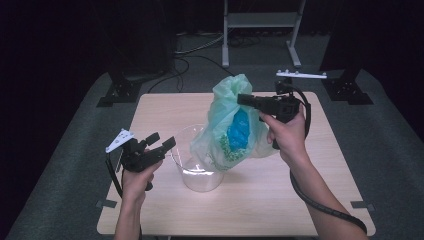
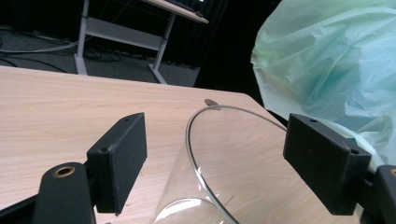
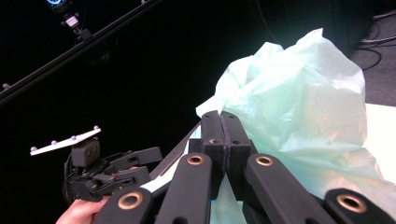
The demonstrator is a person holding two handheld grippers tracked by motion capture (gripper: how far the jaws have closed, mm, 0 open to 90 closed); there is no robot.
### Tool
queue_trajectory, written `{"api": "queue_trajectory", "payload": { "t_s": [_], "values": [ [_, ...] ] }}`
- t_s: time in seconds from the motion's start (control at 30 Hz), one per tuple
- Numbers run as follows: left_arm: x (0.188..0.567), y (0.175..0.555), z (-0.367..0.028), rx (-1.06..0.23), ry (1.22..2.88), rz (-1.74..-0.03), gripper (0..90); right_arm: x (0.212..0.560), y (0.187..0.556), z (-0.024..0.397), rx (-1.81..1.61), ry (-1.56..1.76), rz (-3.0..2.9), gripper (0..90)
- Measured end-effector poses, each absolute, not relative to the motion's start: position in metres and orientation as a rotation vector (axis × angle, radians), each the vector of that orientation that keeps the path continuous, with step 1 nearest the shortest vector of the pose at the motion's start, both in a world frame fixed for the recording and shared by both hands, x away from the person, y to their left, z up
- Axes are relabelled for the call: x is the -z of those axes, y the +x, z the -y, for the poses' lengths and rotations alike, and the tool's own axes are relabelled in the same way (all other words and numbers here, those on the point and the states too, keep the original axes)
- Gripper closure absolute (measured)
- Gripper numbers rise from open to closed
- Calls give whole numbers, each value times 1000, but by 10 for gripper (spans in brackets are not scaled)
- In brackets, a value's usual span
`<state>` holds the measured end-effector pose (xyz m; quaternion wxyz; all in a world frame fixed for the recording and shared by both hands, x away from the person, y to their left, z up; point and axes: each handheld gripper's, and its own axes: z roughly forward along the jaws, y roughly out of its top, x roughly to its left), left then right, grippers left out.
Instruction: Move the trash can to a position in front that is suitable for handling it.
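Observation:
A pale green plastic bag [image 1: 222, 117] hangs above the table with something blue [image 1: 239, 129] showing through it. Its lower end droops onto the rim of a clear glass container [image 1: 200, 172]. My right gripper [image 1: 243, 99] is shut on the bag's upper part; in the right gripper view the jaws [image 3: 222, 128] meet against the bag [image 3: 299, 102]. My left gripper [image 1: 162, 141] stands open just left of the container. In the left gripper view the gripper [image 2: 215, 149] has the container's rim [image 2: 188, 140] curving between its open jaws, apart from the pads, with the bag [image 2: 336, 60] beyond.
The wooden table [image 1: 280, 200] has bare room in front and on both sides. A metal frame [image 1: 260, 20] stands on the floor behind it. Black stand feet sit at the back left [image 1: 117, 92] and back right [image 1: 347, 90]. The left gripper [image 3: 116, 168] is seen in the right gripper view.

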<state>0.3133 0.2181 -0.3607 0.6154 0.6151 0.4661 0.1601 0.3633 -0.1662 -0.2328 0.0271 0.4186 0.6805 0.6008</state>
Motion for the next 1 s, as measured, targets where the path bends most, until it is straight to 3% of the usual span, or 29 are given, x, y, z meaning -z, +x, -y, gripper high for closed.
{"api": "queue_trajectory", "payload": {
  "t_s": [1.0],
  "values": [
    [360,313,-215,-340,1413,-1058,188,230,363,224,-1823,1395,-1969,900]
  ]
}}
